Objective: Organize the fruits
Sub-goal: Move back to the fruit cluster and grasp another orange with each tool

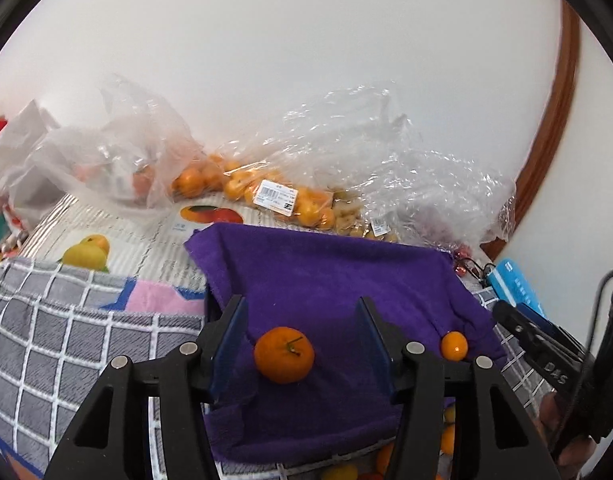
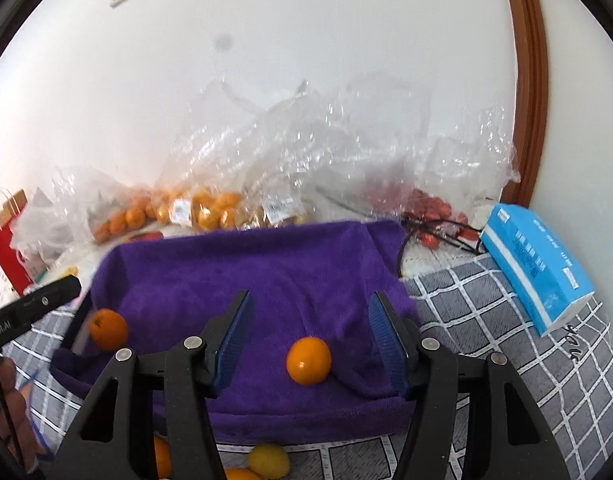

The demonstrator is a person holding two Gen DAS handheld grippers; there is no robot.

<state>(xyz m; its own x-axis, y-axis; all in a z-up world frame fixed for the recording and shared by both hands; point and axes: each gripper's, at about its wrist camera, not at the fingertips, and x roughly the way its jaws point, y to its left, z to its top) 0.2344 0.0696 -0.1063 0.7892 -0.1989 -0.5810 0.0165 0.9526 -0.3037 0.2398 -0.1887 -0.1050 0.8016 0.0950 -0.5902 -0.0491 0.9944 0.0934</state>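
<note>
Left tongs [image 1: 302, 344] gape, pads clear of orange [image 1: 284, 355] on purple towel [image 1: 326, 280] between them. Right tongs [image 2: 308, 340] likewise empty over second orange [image 2: 308, 361]. Two fruits placed, judging by layout; bagged oranges [image 1: 242, 186] beyond both tongs remain unsorted.

Most of the purple towel [image 2: 266, 276] lay bare, with open room between one orange [image 2: 308, 361] and another [image 2: 108, 329] at its left edge. Crinkled plastic bags [image 2: 306, 152] blocked the far side, and a blue tissue pack [image 2: 538, 268] stood to the right.
</note>
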